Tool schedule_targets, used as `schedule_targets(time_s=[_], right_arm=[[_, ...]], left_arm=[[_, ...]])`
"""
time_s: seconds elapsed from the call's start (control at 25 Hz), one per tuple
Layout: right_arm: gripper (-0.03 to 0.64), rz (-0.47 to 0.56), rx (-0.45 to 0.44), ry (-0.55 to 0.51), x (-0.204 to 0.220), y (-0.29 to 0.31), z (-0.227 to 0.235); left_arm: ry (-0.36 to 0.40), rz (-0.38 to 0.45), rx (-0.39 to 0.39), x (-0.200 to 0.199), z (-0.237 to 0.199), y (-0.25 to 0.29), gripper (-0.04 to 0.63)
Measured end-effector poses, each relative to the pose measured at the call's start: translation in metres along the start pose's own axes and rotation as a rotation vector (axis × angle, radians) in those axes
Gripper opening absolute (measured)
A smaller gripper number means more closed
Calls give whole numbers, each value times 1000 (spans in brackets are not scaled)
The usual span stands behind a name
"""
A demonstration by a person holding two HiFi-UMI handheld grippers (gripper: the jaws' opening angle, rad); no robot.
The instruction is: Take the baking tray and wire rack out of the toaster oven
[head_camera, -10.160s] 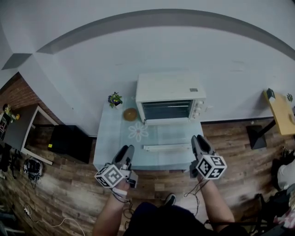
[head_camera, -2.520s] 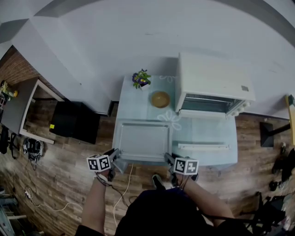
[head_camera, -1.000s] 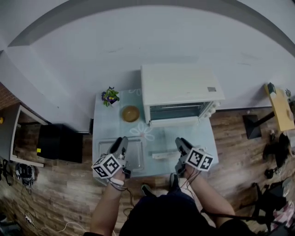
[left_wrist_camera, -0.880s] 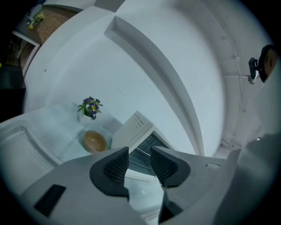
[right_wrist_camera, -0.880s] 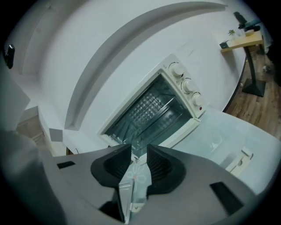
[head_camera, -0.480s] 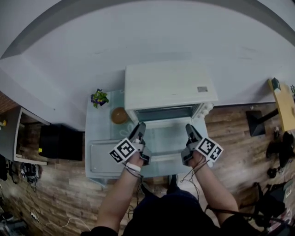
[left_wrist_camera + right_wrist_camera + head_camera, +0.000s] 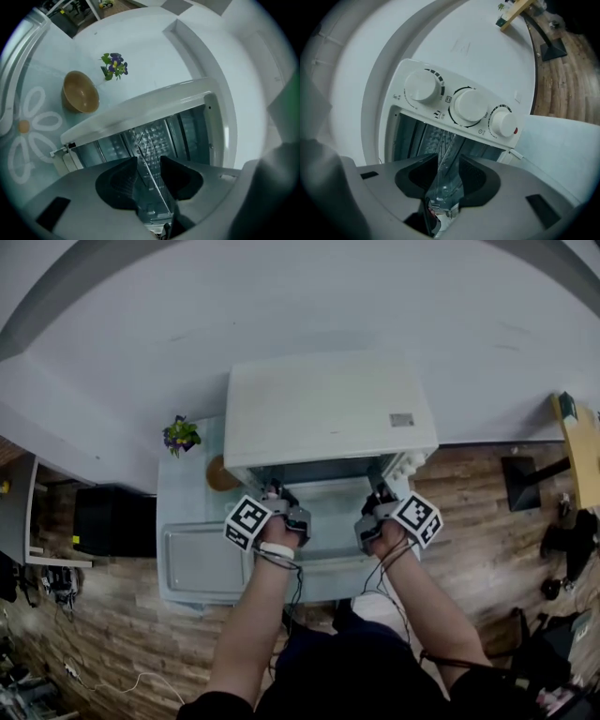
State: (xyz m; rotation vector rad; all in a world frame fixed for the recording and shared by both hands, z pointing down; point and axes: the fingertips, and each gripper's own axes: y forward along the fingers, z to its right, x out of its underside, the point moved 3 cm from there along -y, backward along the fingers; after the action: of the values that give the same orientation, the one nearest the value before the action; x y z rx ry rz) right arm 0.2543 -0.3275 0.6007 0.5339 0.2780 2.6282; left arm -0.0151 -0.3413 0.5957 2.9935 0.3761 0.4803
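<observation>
Already out, the baking tray (image 7: 202,563) lies on the surface (image 7: 180,507), left of the toaster oven (image 7: 328,409), whose door is open. Both grippers are at its mouth. The left gripper (image 7: 149,161) has its jaws moderately apart, and a wire of the wire rack (image 7: 140,140), inside the oven, runs through the gap unpinched. The right gripper (image 7: 448,159), by the three knobs (image 7: 471,105), has just been opening its jaws; the rack's edge shows between them, ungripped. A bowl (image 7: 80,91) and plant (image 7: 114,65) stand far left.

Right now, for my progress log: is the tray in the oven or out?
Out. The tray lies flat on the table, left of the oven and its open door.
</observation>
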Motion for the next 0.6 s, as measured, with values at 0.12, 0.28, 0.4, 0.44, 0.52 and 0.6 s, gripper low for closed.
schedule_targets(time_s=[0.12, 0.28, 0.4, 0.44, 0.52, 0.6], right_arm=[[163, -2, -16, 21, -5, 20, 3], [173, -6, -20, 44, -6, 30, -1], [173, -5, -50, 45, -5, 25, -1], [173, -4, -55, 45, -4, 22, 1], [173, -1, -36, 54, -2, 13, 7], [173, 14, -25, 67, -1, 4, 12]], left_arm=[[-18, 11, -20, 2, -4, 14, 150], [-10, 13, -28, 3, -6, 19, 44], [-23, 4, -8, 5, -8, 11, 38], [-29, -1, -3, 7, -8, 7, 37], [-37, -13, 5, 9, -10, -2, 37], [-40, -24, 10, 11, -10, -12, 37]])
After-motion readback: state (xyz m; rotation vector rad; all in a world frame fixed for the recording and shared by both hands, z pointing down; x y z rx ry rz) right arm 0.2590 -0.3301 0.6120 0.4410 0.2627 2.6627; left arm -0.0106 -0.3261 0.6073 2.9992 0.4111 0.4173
